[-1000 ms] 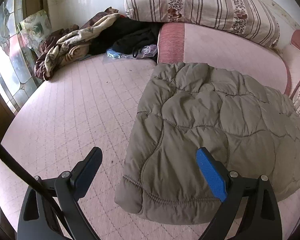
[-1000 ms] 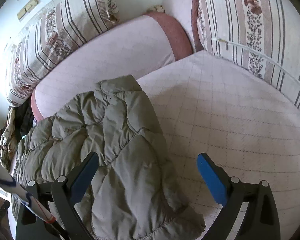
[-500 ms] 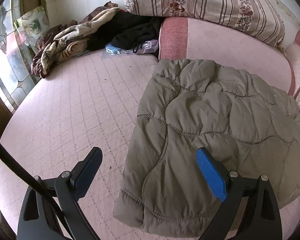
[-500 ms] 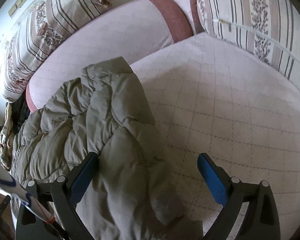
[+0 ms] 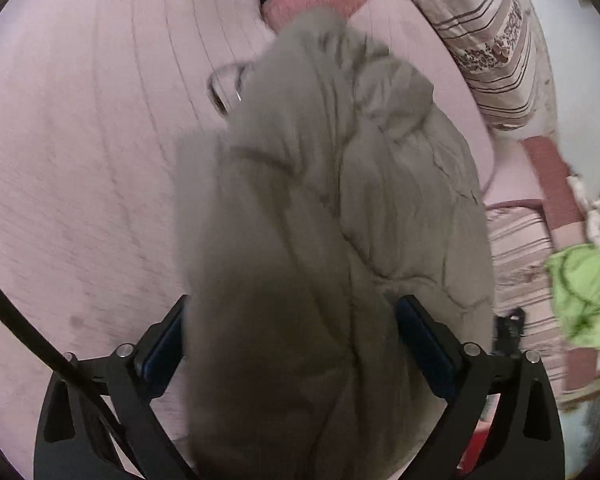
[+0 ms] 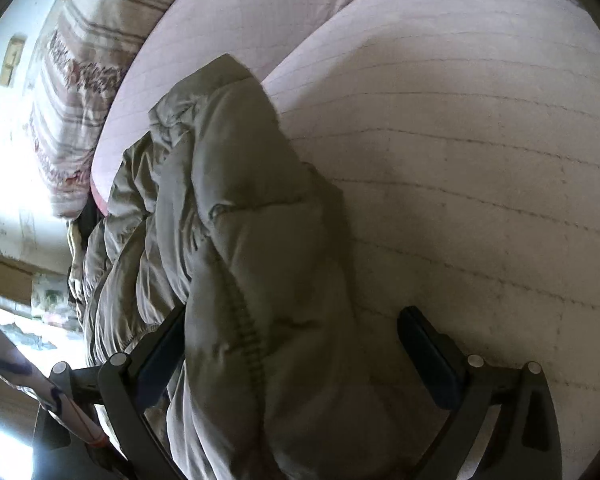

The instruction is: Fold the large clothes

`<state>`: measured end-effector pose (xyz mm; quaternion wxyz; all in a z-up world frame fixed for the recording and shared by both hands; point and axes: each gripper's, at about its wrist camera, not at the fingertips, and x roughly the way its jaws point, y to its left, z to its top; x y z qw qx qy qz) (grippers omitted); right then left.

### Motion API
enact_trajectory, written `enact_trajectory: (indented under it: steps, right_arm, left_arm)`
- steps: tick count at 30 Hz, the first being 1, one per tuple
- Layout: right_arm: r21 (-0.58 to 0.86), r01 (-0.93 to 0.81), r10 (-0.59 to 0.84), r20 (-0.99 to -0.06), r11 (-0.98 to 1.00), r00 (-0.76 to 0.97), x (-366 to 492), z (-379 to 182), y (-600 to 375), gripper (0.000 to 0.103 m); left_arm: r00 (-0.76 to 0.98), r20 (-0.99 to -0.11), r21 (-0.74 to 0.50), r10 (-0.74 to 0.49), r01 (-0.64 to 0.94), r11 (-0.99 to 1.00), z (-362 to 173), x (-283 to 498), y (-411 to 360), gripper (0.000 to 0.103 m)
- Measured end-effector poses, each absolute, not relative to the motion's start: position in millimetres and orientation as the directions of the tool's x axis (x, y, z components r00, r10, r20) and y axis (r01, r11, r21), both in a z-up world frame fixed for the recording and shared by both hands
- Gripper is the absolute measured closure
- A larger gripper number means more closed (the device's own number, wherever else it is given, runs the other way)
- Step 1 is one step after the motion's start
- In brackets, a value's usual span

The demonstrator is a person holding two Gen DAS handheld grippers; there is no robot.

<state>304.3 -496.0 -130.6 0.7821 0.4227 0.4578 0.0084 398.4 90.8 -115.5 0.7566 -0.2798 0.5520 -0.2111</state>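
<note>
An olive quilted padded jacket (image 5: 332, 208) lies bunched on the pink quilted bed (image 5: 84, 152). In the left wrist view the jacket's near edge fills the gap between the wide-apart fingers of my left gripper (image 5: 292, 332); the frame is blurred. In the right wrist view the jacket (image 6: 236, 240) has its stitched hem between the wide-apart fingers of my right gripper (image 6: 292, 340), against the left finger (image 6: 160, 344), with bare bed (image 6: 460, 160) by the right finger. Neither gripper is clamped on the cloth.
A striped floral bolster (image 5: 488, 40) and a pink bolster (image 5: 420, 60) line the far side of the bed. A lime-green cloth (image 5: 584, 292) lies at the right. A striped cushion (image 6: 72, 92) stands behind the jacket.
Both grippers have moved forward and down onto the jacket's near edge, so the cloth now sits between their fingers. The jacket is more bunched than before.
</note>
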Motion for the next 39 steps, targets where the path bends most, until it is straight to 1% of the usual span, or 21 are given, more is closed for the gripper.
enact_trajectory:
  steps: [2, 3, 4, 5, 6, 7, 8, 11, 15, 18, 21, 23, 24, 26, 30, 32, 36, 39]
  right_arm:
    - [0.691, 0.316, 0.45, -0.686, 0.651, 0.572, 309, -130, -487, 0.0]
    - [0.715, 0.282, 0.491, -0.663, 0.64, 0.565, 312, -131, -481, 0.002]
    - [0.723, 0.261, 0.507, -0.653, 0.64, 0.563, 314, -130, -473, 0.002]
    - [0.697, 0.26, 0.484, -0.672, 0.668, 0.561, 315, -126, -465, 0.005]
    - [0.691, 0.252, 0.48, -0.674, 0.677, 0.561, 316, -123, -460, 0.007]
    - [0.694, 0.247, 0.48, -0.67, 0.677, 0.566, 315, -120, -457, 0.012]
    - [0.695, 0.243, 0.48, -0.667, 0.677, 0.57, 314, -117, -456, 0.017]
    - [0.713, 0.219, 0.497, -0.643, 0.666, 0.583, 307, -107, -452, 0.027]
    - [0.742, 0.148, 0.544, -0.596, 0.653, 0.59, 301, -95, -437, 0.028]
    - [0.733, 0.104, 0.564, -0.597, 0.672, 0.571, 299, -90, -418, 0.028]
    - [0.697, 0.136, 0.521, -0.637, 0.704, 0.569, 303, -97, -410, 0.028]
    - [0.697, 0.176, 0.504, -0.648, 0.696, 0.571, 302, -104, -416, 0.028]
    - [0.698, 0.201, 0.493, -0.651, 0.687, 0.577, 300, -107, -419, 0.027]
    - [0.682, 0.247, 0.452, -0.669, 0.688, 0.59, 295, -109, -426, 0.021]
    - [0.615, 0.34, 0.294, -0.7, 0.711, 0.65, 275, -85, -439, 0.02]
    - [0.603, 0.368, 0.221, -0.684, 0.708, 0.695, 266, -68, -448, 0.015]
    - [0.54, 0.405, 0.065, -0.655, 0.738, 0.753, 244, -32, -449, 0.014]
    - [0.471, 0.36, 0.035, -0.644, 0.805, 0.765, 250, -16, -422, 0.014]
  left_arm:
    - [0.319, -0.74, -0.609, -0.592, 0.053, 0.791, -109, 393, 79, 0.006]
    - [0.33, -0.755, -0.576, -0.566, 0.077, 0.814, -103, 389, 72, 0.01]
    - [0.346, -0.77, -0.541, -0.536, 0.092, 0.836, -95, 385, 65, 0.021]
    - [0.363, -0.78, -0.509, -0.51, 0.106, 0.854, -85, 380, 60, 0.031]
    - [0.379, -0.789, -0.478, -0.483, 0.116, 0.871, -76, 376, 56, 0.035]
    - [0.387, -0.793, -0.464, -0.47, 0.117, 0.878, -70, 374, 55, 0.042]
    - [0.398, -0.794, -0.454, -0.46, 0.117, 0.883, -64, 369, 55, 0.046]
    - [0.423, -0.799, -0.423, -0.427, 0.107, 0.9, -53, 355, 61, 0.05]
    - [0.449, -0.804, -0.408, -0.389, 0.06, 0.911, -51, 338, 83, 0.05]
    - [0.447, -0.815, -0.415, -0.369, -0.005, 0.91, -62, 341, 104, 0.049]
    - [0.436, -0.829, -0.405, -0.351, -0.035, 0.914, -77, 352, 102, 0.038]
    - [0.449, -0.841, -0.36, -0.303, -0.045, 0.932, -80, 356, 96, 0.028]
    - [0.458, -0.847, -0.329, -0.271, -0.051, 0.943, -79, 357, 92, 0.026]
    - [0.462, -0.85, -0.313, -0.253, -0.055, 0.948, -74, 357, 88, 0.025]
    - [0.494, -0.824, -0.353, -0.276, -0.067, 0.933, -52, 341, 103, 0.026]
    - [0.531, -0.806, -0.356, -0.262, -0.08, 0.931, -39, 332, 114, 0.026]
    - [0.632, -0.758, -0.314, -0.161, -0.137, 0.94, -13, 316, 132, 0.026]
    - [0.618, -0.772, -0.284, -0.15, -0.124, 0.951, -16, 317, 128, 0.026]
